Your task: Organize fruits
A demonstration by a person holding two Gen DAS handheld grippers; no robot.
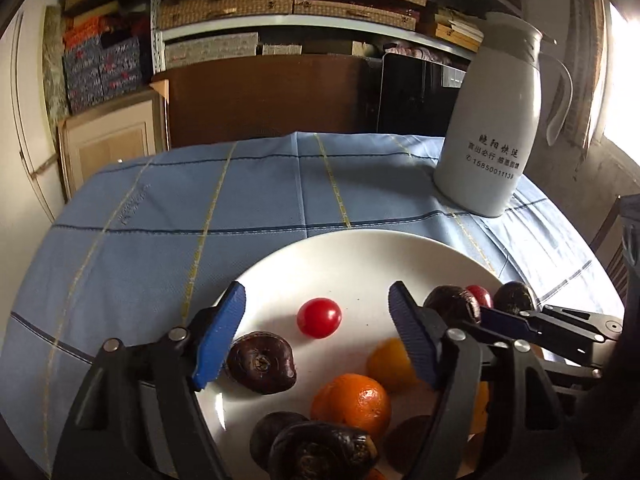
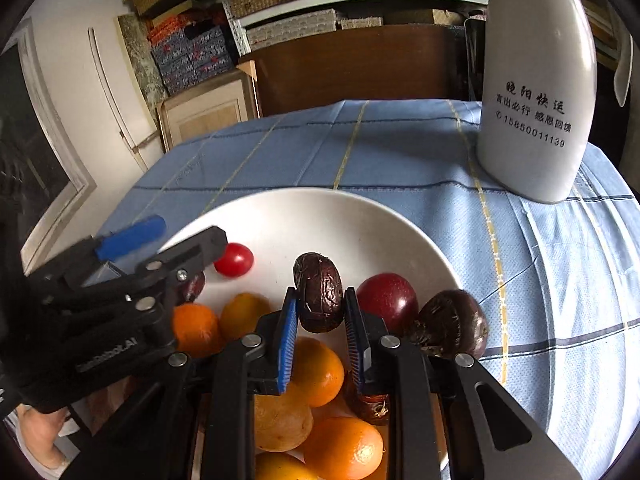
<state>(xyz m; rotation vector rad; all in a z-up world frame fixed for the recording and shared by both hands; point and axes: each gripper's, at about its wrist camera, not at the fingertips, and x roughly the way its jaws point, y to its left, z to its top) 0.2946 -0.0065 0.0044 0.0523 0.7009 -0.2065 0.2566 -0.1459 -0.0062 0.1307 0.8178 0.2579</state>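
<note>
A white plate (image 1: 360, 256) (image 2: 320, 216) on the blue tablecloth holds several oranges (image 1: 358, 400) (image 2: 316, 372), dark wrinkled fruits (image 1: 262, 362) (image 2: 450, 328), a dark red plum (image 2: 386, 300) and a red cherry tomato (image 1: 319, 317) (image 2: 234, 260). My left gripper (image 1: 316, 296) (image 2: 192, 230) stands open over the plate's left side. The tomato lies on the plate between its blue pads, untouched. My right gripper (image 2: 320, 294) is shut on a dark wrinkled fruit (image 2: 319, 292), held above the oranges, and it enters the left wrist view from the right (image 1: 520, 316).
A tall white thermos jug (image 1: 488, 132) (image 2: 536, 92) stands on the cloth beyond the plate at the right. The blue checked tablecloth (image 1: 200, 208) runs far and left of the plate. Behind the table are a brown board (image 1: 264, 96) and shelves of boxes.
</note>
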